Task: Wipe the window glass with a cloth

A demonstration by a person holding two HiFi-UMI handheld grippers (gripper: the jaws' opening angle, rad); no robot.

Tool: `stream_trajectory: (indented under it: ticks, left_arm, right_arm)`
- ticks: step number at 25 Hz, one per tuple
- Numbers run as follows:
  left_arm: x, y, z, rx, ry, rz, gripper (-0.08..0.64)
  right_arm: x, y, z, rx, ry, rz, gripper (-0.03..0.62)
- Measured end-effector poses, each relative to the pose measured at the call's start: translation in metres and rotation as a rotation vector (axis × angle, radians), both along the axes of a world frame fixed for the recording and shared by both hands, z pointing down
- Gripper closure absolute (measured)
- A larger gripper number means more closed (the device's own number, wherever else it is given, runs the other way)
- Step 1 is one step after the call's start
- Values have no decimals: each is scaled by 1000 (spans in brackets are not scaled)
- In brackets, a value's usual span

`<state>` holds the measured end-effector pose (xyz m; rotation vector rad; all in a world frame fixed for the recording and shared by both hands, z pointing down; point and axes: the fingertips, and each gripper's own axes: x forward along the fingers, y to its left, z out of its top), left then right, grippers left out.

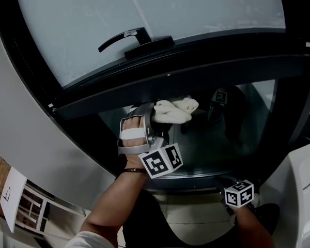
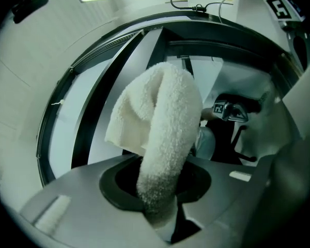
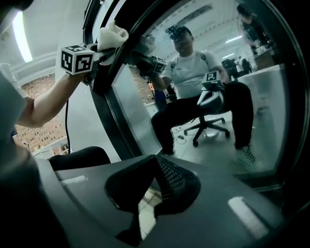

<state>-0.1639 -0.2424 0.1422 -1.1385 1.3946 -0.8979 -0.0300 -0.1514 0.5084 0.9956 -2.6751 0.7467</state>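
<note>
Cloth (image 1: 174, 110) is clamped in the left gripper (image 2: 160, 203), whose jaws are closed on its rolled end. It is held at the top of the lower glass pane (image 1: 217, 143), at the centre of the head view. The right gripper (image 3: 155, 190) is held low at lower right, jaws together with nothing between them. A handle (image 1: 125, 38) is seen at upper centre.

In the head view the left gripper (image 1: 156, 119) has its jaws hidden under the hand and the cloth (image 1: 175, 110) bunched just ahead of them. In the left gripper view the cloth's lower end sinks out of sight between those jaws. Whether the cloth touches the window glass (image 1: 212, 141) cannot be told. The right gripper (image 3: 157, 190) shows in the head view only as a marker cube, its jaws unseen.
</note>
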Motion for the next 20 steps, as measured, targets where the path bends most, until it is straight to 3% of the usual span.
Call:
stream_trajectory:
  ticks: [6, 13, 20]
  left_arm:
    - [-3, -4, -1, 92, 60, -14, 437]
    - [-8, -25, 10, 25, 56, -60, 437]
    - [-6, -29, 15, 34, 41, -64, 439]
  right_arm:
    - [0, 3, 3, -8, 2, 0, 592]
    - [0, 1, 0, -4, -3, -5, 592]
    - [-2, 3, -1, -9, -14, -12, 592]
